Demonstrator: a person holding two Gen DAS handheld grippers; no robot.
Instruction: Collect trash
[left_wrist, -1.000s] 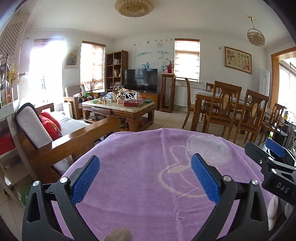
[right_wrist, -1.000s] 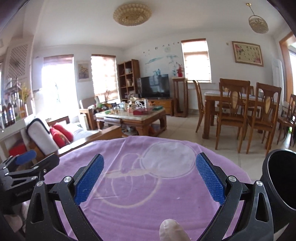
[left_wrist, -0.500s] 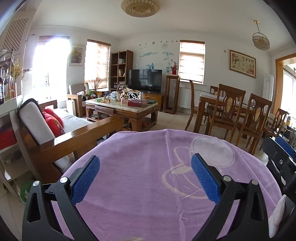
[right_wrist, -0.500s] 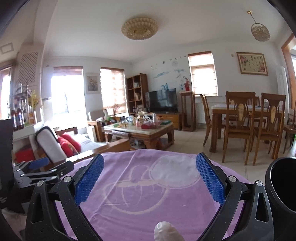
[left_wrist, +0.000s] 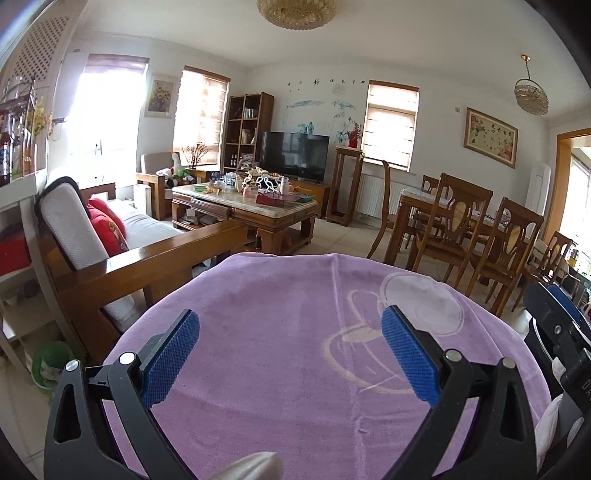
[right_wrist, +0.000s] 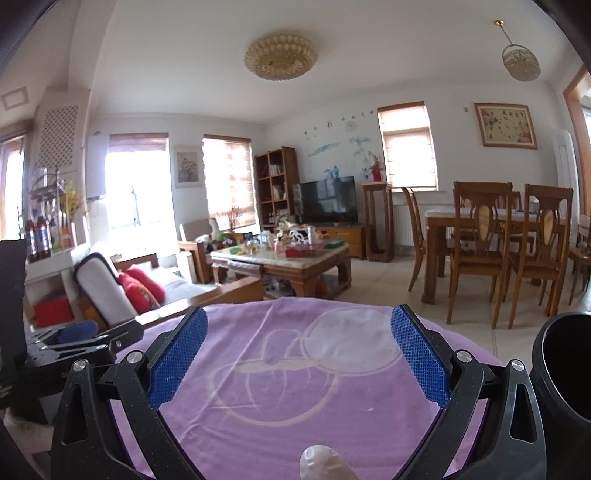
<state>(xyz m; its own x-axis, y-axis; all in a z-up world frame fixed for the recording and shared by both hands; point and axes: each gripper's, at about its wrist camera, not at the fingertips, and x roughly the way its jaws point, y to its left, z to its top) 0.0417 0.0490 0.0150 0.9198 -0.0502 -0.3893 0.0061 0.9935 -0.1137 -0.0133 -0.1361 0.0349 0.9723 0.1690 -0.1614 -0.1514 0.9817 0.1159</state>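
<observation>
Living room beyond; sofa at 10 o'clock, coffee table at 12, dining chairs at 2, all well apart from the work surface.

Desk under a purple cloth fills the lower half of both wrist views. Pale cartoon print on it; bare fabric otherwise where it shows.

Black bin, open mouth, at 3 o'clock in the right wrist view, just beside the right hand-held gripper. Right side is clearly the nearer one to it; likely the drop point for trash.

Left hand-held gripper: jaws wide apart, nothing between the blue pads. Right hand-held gripper: likewise wide, empty. Each shows at the other's edge, so the two sit side by side over the cloth.

Trash: none identifiable on the cloth ahead of either gripper. A small pale rounded thing at 6 o'clock, bottom edge of each view; too cropped to name. White bits at 4 o'clock in the left view, mostly hidden; cannot tell what they are.

Judgement: no target ahead at 12; the coming move depends on finding one, probably low, near 6.
</observation>
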